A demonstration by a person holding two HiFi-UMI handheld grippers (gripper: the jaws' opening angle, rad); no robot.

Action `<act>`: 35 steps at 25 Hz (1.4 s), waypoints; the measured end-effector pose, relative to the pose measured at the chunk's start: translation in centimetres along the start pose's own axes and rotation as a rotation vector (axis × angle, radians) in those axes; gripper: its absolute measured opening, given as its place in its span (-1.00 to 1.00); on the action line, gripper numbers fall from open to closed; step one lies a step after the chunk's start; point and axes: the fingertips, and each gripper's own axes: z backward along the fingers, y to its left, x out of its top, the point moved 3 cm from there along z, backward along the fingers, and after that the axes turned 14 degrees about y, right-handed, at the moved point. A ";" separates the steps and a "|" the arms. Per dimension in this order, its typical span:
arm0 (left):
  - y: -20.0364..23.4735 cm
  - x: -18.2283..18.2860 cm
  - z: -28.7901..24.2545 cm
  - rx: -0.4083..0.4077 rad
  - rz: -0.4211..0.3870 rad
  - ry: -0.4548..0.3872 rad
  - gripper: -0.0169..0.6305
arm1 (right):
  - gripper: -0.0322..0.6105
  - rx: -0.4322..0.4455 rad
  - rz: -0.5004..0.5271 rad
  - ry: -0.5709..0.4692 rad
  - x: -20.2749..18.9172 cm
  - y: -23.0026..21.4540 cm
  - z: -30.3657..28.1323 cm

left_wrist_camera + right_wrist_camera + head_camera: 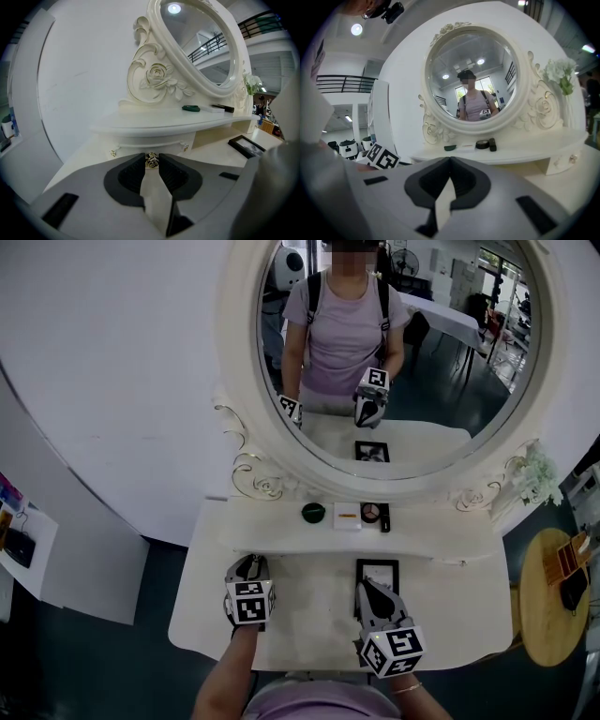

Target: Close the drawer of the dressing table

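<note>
Shows the left tool drawn narrow and pinched on a small brass knob, right at its tips, at the middle of the curved front of the drawer. Just above those tips hangs the raised shelf of the white bench. Reads as the closing step itself: knob gripped, drawer front straight ahead of the tool and close under the shelf edge. Probably calls next for a straight, level push away from the body along the drawer's own line, with no twist on the knob, until flush with the casing. After that, a widening of the tool and a pull back clear. To the right of that tool, a black picture frame flat on the bench, just ahead of the right tool. Right tool pressed together with nothing between, idle, aimed toward the round mirror. Ahead of and above it on the shelf, a green disc and a black compact. Hard to judge: the drawer's remaining travel, hidden in the head view by shelf and left tool, and foreshortened in the left gripper view. Equally unclear: the two tiny brass pieces either side of the left tool's tips, part of the drawer front or of its surround. Not possible to tell whether touching the bench or hovering, for the right tool. Far to its right, a second small drawer, small and bent by the wide lens.
</note>
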 end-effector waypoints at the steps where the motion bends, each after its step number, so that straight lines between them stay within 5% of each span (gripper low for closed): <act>1: 0.0 0.0 0.0 0.001 0.001 0.001 -0.66 | -0.89 -0.001 0.000 0.000 0.0 0.0 0.1; 21: -0.1 0.2 -0.9 0.021 0.007 0.006 -0.65 | -0.89 -0.010 0.005 0.003 -0.5 -0.1 1.2; 35: -0.4 0.3 3.1 -0.074 0.085 -0.070 -0.64 | -0.89 0.015 0.015 0.005 -0.8 1.6 1.3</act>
